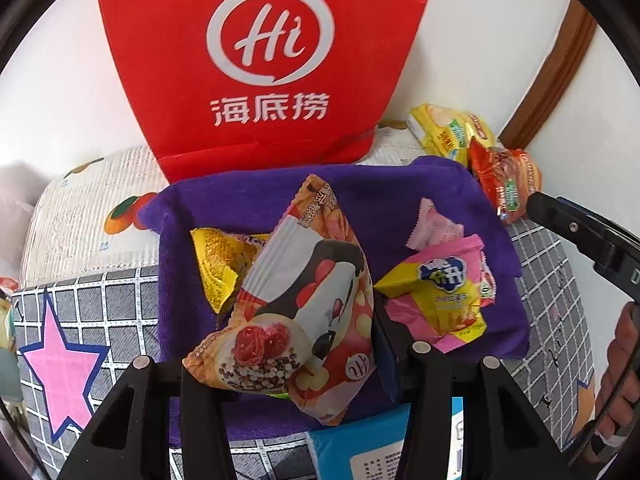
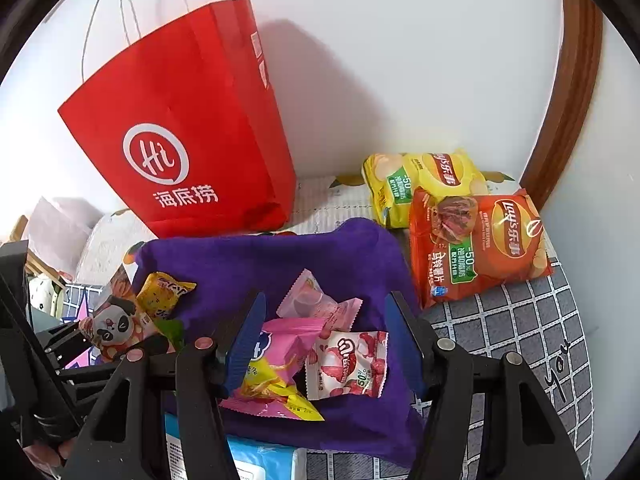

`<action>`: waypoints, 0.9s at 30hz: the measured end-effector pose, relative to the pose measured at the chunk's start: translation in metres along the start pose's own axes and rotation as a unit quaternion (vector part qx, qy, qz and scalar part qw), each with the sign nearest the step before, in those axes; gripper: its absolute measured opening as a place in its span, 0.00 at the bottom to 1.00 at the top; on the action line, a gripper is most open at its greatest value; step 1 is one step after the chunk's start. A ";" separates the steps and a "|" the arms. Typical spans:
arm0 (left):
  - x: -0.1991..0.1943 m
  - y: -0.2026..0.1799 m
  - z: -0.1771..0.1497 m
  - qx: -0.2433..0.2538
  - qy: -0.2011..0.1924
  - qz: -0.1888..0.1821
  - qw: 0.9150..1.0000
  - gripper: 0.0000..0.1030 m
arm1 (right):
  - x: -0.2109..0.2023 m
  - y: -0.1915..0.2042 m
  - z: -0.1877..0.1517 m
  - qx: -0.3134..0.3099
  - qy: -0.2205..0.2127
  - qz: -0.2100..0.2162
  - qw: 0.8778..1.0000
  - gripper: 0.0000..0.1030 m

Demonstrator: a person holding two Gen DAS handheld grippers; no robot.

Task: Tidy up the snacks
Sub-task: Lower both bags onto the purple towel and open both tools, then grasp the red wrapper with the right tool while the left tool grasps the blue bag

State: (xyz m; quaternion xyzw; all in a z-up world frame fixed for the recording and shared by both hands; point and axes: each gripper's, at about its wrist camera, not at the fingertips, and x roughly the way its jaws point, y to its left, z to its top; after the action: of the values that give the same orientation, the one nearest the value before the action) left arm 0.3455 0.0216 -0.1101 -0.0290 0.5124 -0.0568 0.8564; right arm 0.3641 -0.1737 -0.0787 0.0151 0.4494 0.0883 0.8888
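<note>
Left gripper (image 1: pixel 304 332) holds a panda-print snack packet above the purple cloth; right gripper (image 2: pixel 324 340) hovers with nothing in it.

From the left: the panda-print snack packet (image 1: pixel 304 300) is clamped between the left jaws and hangs over the purple cloth (image 2: pixel 352 256), probably so it can be set down or sorted with the loose snacks there. Under it lies one yellow packet (image 1: pixel 218 264). In the middle, the right jaws stand apart over the cloth, straddling the pink-and-yellow packet (image 2: pixel 276 364) without pressing it, seemingly ready for the next pick. Beside it are one pale pink wrapper (image 2: pixel 308 296) and one strawberry sachet (image 2: pixel 348 364). Behind stands one red paper bag (image 2: pixel 184 128), likely the destination. At the right, off the cloth, are two crisp bags: one yellow (image 2: pixel 420 184) and one orange (image 2: pixel 480 244).
</note>
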 end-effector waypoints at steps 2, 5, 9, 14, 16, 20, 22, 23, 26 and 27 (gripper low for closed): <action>0.002 0.002 0.000 0.000 0.005 0.008 1.000 0.45 | 0.001 0.003 -0.001 -0.005 0.001 -0.001 1.000 0.59; 0.004 0.006 0.001 -0.008 0.012 0.004 1.000 0.46 | 0.003 0.007 -0.001 -0.012 0.004 -0.004 1.000 0.59; 0.005 0.009 0.002 -0.012 0.021 -0.003 1.000 0.50 | 0.005 0.011 -0.002 -0.020 0.007 -0.008 1.000 0.59; -0.004 0.010 0.004 -0.019 0.013 -0.009 1.000 0.55 | 0.006 0.014 -0.003 -0.029 0.007 -0.010 1.000 0.59; -0.010 0.012 0.004 -0.027 0.003 -0.014 1.000 0.55 | 0.004 0.017 -0.004 -0.036 0.004 -0.009 0.999 0.59; -0.025 0.015 0.005 -0.034 -0.016 -0.023 0.999 0.55 | -0.003 0.026 -0.005 -0.052 -0.006 0.005 0.999 0.59; -0.032 0.018 0.005 -0.039 -0.026 -0.024 0.999 0.56 | -0.007 0.029 -0.006 -0.057 -0.012 0.013 0.998 0.59; -0.036 0.020 0.006 -0.041 -0.030 -0.024 0.998 0.56 | -0.010 0.031 -0.006 -0.059 -0.016 0.015 0.998 0.59; -0.045 0.024 0.006 -0.044 -0.041 -0.029 0.998 0.56 | -0.019 0.035 -0.008 -0.060 -0.028 0.015 0.998 0.59; -0.047 0.024 0.007 -0.046 -0.042 -0.031 0.998 0.57 | -0.022 0.035 -0.008 -0.059 -0.032 0.011 0.998 0.59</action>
State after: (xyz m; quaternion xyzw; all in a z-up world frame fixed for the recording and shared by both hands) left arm 0.3315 0.0514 -0.0687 -0.0866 0.4765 -0.0584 0.8729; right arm 0.3395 -0.1430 -0.0625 -0.0298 0.4148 0.1241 0.9009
